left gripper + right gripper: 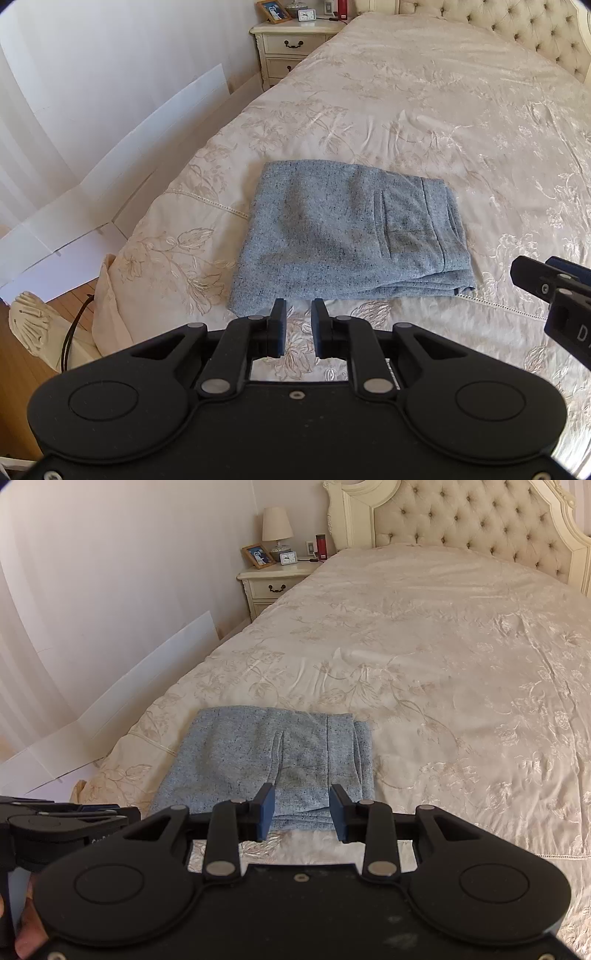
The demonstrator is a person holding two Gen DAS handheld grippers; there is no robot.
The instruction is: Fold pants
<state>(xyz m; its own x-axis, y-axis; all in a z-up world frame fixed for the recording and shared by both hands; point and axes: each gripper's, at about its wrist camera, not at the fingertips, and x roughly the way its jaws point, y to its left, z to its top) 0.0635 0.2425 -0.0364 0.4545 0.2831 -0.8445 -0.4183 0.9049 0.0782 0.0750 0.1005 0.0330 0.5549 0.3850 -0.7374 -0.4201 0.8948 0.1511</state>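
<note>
Pants (343, 232) folded on bed; lamp (277, 526) in right view only; both grippers' fingers (277, 326) empty, apart.

You see soft pants (343, 236) of blue-grey cloth with tiny dark specks all over. They lie on a shiny cream bed cover (443, 122) stitched with pale gold flowers and leaves. Your two black plastic grippers, left (298, 326) and right (301, 810), have dark blue pads. The padded cream headboard (480, 520) has button dots. The little cream bedside table (273, 587) has a dark handle.
</note>
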